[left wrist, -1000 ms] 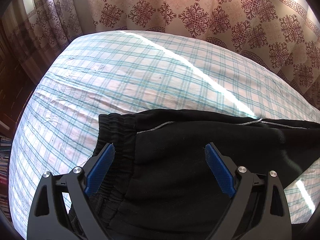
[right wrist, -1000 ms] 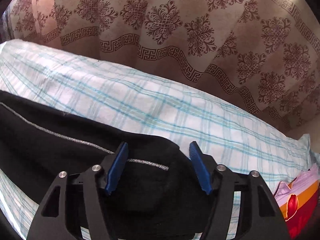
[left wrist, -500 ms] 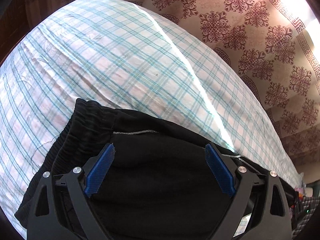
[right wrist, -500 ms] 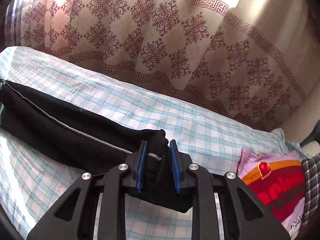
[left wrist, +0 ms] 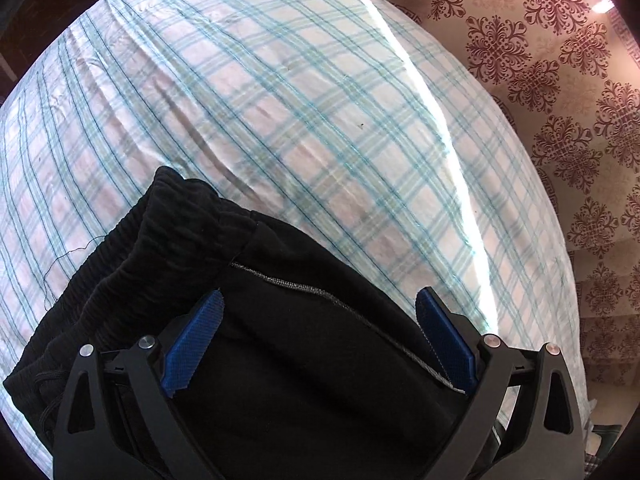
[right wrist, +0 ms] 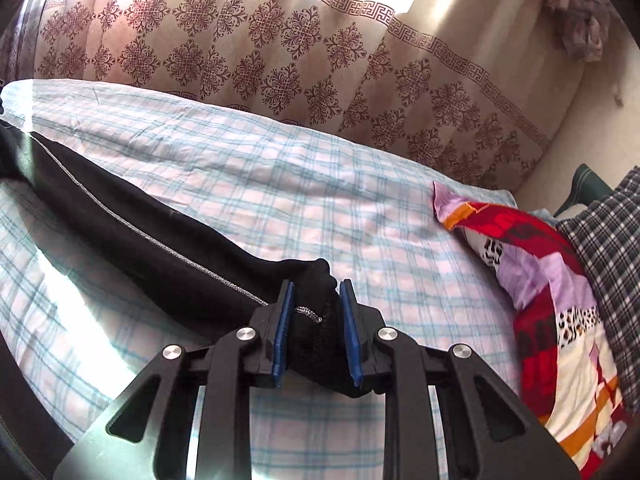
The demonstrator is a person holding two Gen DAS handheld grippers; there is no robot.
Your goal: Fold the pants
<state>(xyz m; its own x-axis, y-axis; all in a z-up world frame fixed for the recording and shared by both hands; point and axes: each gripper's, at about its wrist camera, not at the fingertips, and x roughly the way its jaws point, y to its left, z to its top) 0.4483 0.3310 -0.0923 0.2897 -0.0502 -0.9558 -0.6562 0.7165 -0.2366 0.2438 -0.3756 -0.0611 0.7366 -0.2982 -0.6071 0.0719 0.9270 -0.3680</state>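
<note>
**On the checked bed: one pair of black pants, held at the leg end**

Under my left gripper [left wrist: 318, 336] the black pants [left wrist: 280, 360] fill the lower part of the view, and my own frame cuts off their near edge. My jaws on this side stand wide apart over the cloth near the elastic waistband [left wrist: 120, 264]; whether the pads press the cloth I cannot tell.

I count one pair of pants, one checked bedsheet [left wrist: 260, 112], one patterned curtain [left wrist: 560, 80], and two blue pads on each gripper.

Only the right view shows the leg end. My right gripper [right wrist: 316, 324] has just been closing, and its jaws are narrow now, with a bunch of the pants [right wrist: 160, 236] pinched between them. The leg stretches away to the left until glare hides it. A colourful pillow [right wrist: 540, 292] lies at the right, partly cut off.
</note>
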